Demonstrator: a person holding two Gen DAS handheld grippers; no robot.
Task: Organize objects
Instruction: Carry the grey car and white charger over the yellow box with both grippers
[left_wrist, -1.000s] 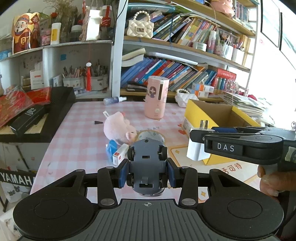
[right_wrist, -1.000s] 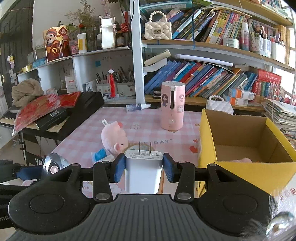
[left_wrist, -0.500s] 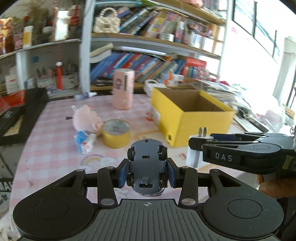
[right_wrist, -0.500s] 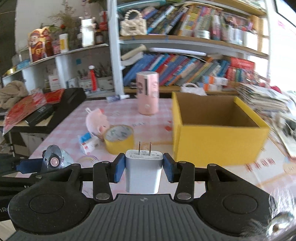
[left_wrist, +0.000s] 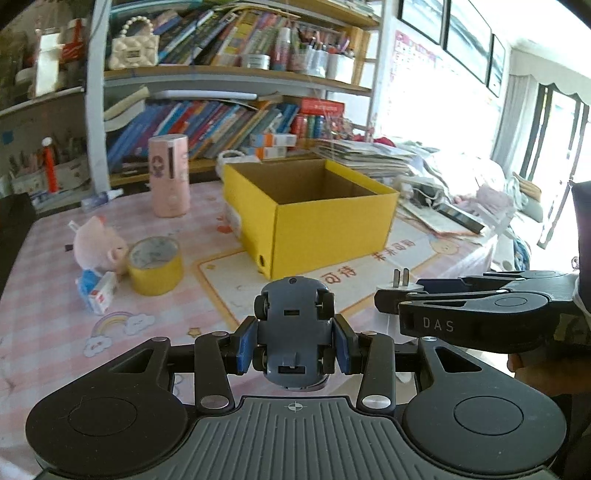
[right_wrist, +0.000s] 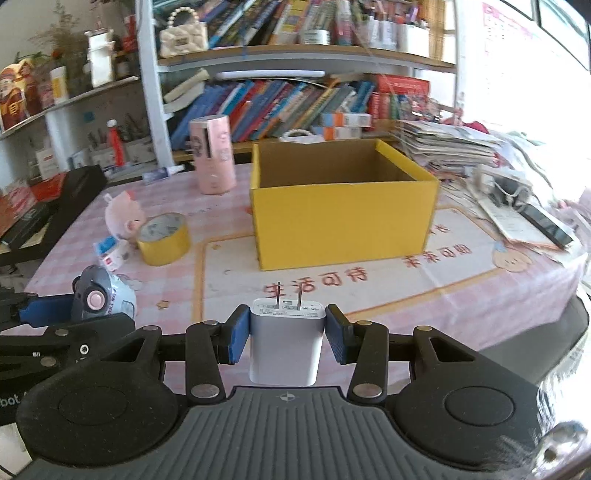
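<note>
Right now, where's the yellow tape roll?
In both wrist views the yellow tape roll lies flat on the pink checked tablecloth, left of the yellow box, right beside the pink plush pig.

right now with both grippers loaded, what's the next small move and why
Probably carry the right gripper forward until the white charger is above the open yellow box. It is clamped on the charger but short of the box, as is the left gripper with the toy car.

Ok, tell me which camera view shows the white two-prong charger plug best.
The right wrist view: the white two-prong charger plug sits centred, clamped in the right gripper. The left wrist view shows only its prongs and top edge behind that gripper's arm.
</note>
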